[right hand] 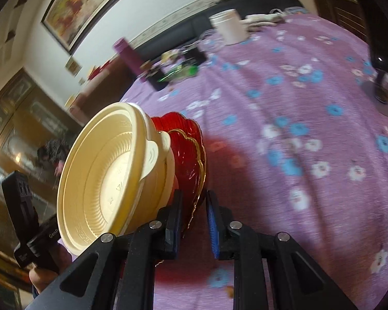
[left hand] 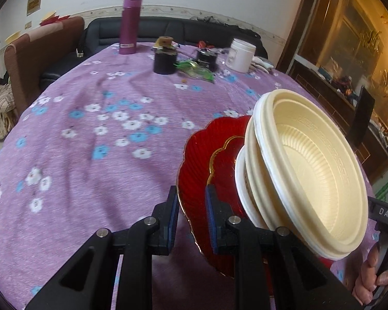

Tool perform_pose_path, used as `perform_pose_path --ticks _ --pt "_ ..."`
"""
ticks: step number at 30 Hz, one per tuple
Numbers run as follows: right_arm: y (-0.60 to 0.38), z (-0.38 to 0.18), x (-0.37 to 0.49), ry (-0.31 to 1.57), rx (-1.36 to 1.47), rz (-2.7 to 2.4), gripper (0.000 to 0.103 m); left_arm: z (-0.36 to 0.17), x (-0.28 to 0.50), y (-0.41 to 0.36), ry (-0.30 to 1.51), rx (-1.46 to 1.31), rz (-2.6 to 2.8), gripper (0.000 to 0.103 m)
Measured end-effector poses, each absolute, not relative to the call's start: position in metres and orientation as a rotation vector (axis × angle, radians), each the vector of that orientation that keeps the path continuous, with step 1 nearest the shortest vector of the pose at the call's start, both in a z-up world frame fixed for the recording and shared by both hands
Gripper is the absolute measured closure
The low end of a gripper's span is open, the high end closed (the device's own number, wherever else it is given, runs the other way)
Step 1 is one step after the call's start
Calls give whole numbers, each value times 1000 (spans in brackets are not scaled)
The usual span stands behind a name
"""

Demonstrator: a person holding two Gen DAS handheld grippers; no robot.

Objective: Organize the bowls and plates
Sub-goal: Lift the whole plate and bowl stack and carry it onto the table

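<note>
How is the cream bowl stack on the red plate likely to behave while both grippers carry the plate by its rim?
The cream bowls look like thin ribbed plastic, so probably light. They sit loose on the glossy red plate, which is tilted, so they may slide. Left gripper and right gripper pinch only the rim.

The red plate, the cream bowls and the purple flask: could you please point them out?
red plate [left hand: 194,165], left wrist view, ribbed inner face.
cream bowls [left hand: 315,170], left wrist view, inside of top bowl.
purple flask [left hand: 130,23], left wrist view, body.

A round table in purple floral cloth — purple flask, white jar, dark tins at its far edge.
</note>
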State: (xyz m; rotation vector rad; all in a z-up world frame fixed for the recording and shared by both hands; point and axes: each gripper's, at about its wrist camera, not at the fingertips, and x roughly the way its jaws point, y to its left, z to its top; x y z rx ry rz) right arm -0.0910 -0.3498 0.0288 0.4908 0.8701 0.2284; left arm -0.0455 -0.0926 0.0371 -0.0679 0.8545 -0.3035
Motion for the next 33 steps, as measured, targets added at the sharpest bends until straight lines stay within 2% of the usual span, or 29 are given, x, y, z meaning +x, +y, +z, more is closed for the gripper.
perform_pose_path --ticks 21,33 --pt "-368 14 -87 847 502 181 82 30 -40 -111 797 -37 -263 83" --pt "-367 21 -106 801 448 175 80 31 -40 -113 797 -19 -264 75"
